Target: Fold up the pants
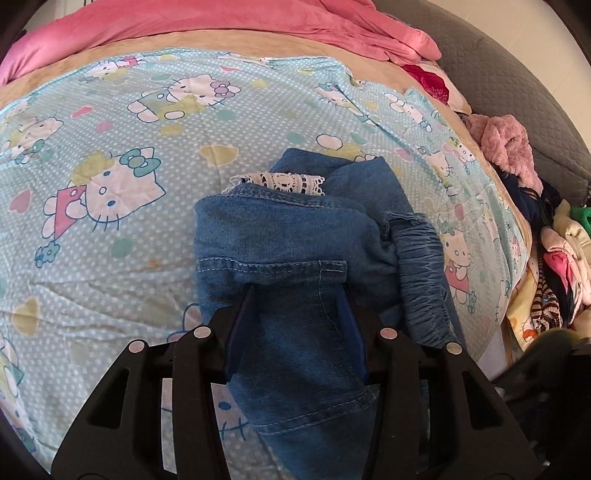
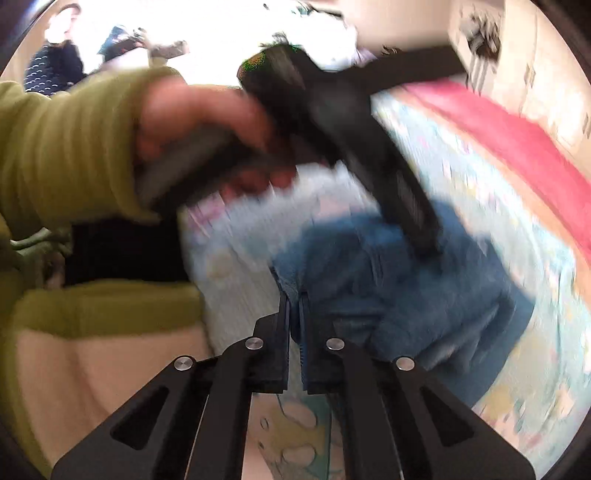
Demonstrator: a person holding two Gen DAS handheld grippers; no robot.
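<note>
The blue denim pants lie bunched on a light-blue cartoon-cat sheet, white lace trim showing at their far edge and the gathered waistband to the right. My left gripper is shut on a thick fold of the denim, which fills the gap between its fingers. The right wrist view is blurred. There my right gripper is shut, with a thin corner of the pants pinched at its tips. A hand in a green sleeve holds the left gripper, which is down on the denim.
A pink blanket lies along the far edge of the bed. Several loose clothes are piled at the right, beside a grey padded surface. A second person stands in the bright background.
</note>
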